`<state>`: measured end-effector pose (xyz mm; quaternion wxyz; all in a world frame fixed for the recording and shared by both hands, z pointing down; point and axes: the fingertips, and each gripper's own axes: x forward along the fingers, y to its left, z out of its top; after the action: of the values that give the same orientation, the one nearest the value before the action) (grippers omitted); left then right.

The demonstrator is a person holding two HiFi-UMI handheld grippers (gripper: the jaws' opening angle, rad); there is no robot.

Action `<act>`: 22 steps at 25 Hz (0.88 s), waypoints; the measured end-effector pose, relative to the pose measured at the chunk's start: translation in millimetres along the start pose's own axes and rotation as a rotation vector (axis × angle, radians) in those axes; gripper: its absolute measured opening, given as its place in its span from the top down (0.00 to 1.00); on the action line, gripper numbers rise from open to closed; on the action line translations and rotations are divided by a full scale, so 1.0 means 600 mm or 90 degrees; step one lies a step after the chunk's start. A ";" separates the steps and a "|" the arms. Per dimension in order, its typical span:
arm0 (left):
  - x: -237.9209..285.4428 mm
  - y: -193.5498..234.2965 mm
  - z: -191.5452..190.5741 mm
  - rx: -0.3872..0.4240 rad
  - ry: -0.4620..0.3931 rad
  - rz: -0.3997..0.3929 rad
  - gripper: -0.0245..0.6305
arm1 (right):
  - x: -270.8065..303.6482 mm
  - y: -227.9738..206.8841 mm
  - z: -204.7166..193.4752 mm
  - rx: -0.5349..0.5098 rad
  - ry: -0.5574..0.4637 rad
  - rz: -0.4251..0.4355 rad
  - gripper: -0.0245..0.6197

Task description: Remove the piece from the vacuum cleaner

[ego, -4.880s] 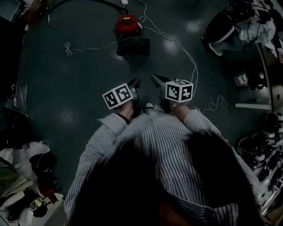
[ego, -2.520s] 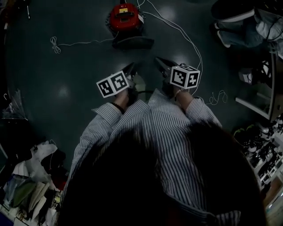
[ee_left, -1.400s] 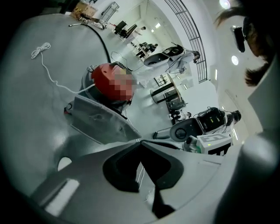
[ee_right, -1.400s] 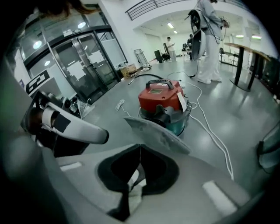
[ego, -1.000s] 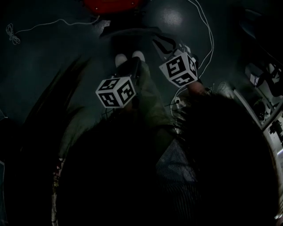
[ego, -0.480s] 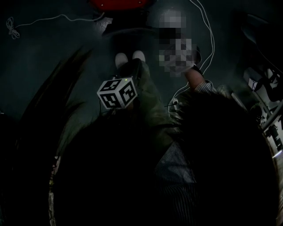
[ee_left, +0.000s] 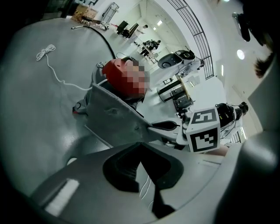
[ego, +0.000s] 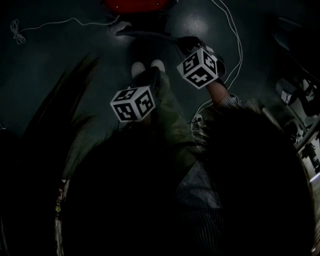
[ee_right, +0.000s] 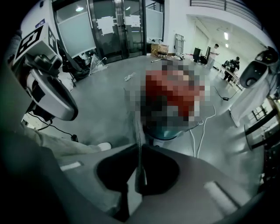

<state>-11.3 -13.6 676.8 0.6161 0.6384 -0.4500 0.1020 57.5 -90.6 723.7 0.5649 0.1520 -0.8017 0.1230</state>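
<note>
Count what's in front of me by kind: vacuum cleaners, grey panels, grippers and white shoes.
Vacuum cleaner: 1
Grey panel: 1
Grippers: 2, the left gripper and the right gripper
White shoes: 2
Total: 6

Head view: overhead, steeply down — floor (ego: 55, 65), vacuum (ego: 135, 4) at top.
Gripper views: low, close — both face vacuum.
Shared: vacuum, floor.
</note>
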 end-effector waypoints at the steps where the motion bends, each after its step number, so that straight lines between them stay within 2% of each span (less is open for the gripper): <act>1: -0.002 -0.002 0.002 0.002 0.000 0.000 0.95 | -0.005 0.004 0.003 -0.002 -0.003 0.003 0.93; 8: -0.039 -0.028 -0.001 0.036 0.010 0.005 0.95 | -0.059 0.075 0.044 -0.033 -0.024 0.021 0.93; 14: -0.075 -0.047 0.042 0.063 -0.007 0.007 0.95 | -0.135 0.078 0.075 0.004 -0.056 0.010 0.93; 22: -0.175 -0.139 0.096 0.118 -0.028 -0.004 0.95 | -0.298 0.100 0.139 0.069 -0.114 0.010 0.93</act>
<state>-37.5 -30.8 534.5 0.5447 0.6963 -0.4497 0.1274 18.6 -46.9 526.1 0.4809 0.1868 -0.8422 0.1564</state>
